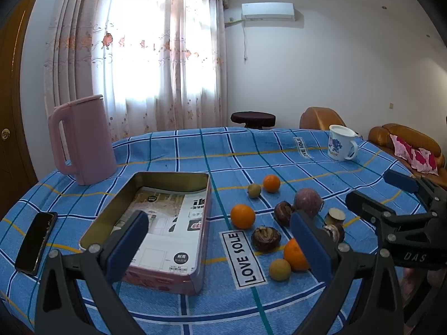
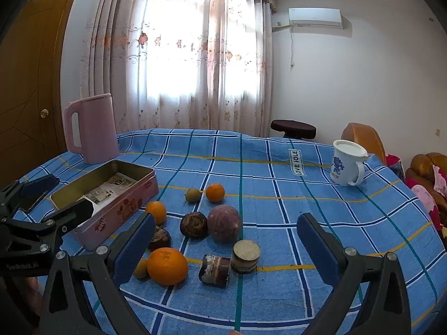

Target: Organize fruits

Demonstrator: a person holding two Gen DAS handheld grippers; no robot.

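An open pink tin box (image 1: 156, 223) (image 2: 111, 195) with paper inside lies on the blue checked tablecloth. Right of it lie loose fruits: three oranges (image 1: 242, 216) (image 2: 167, 265), a purple round fruit (image 1: 308, 202) (image 2: 224, 223), small yellow-green fruits (image 1: 279, 269) (image 2: 192, 194), dark brown water chestnuts (image 1: 265, 238) (image 2: 194, 224) and cut pieces (image 2: 245, 256). My left gripper (image 1: 220, 247) is open and empty above the box's right edge. My right gripper (image 2: 226, 251) is open and empty over the fruits; it also shows in the left wrist view (image 1: 391, 192).
A pink kettle (image 1: 82, 139) (image 2: 92, 128) stands behind the box. A black phone (image 1: 36, 241) lies at the table's left edge. A white mug (image 1: 341, 142) (image 2: 347, 163) stands at the far right. Brown sofas (image 1: 402, 142) and a dark stool (image 1: 252, 118) are beyond the table.
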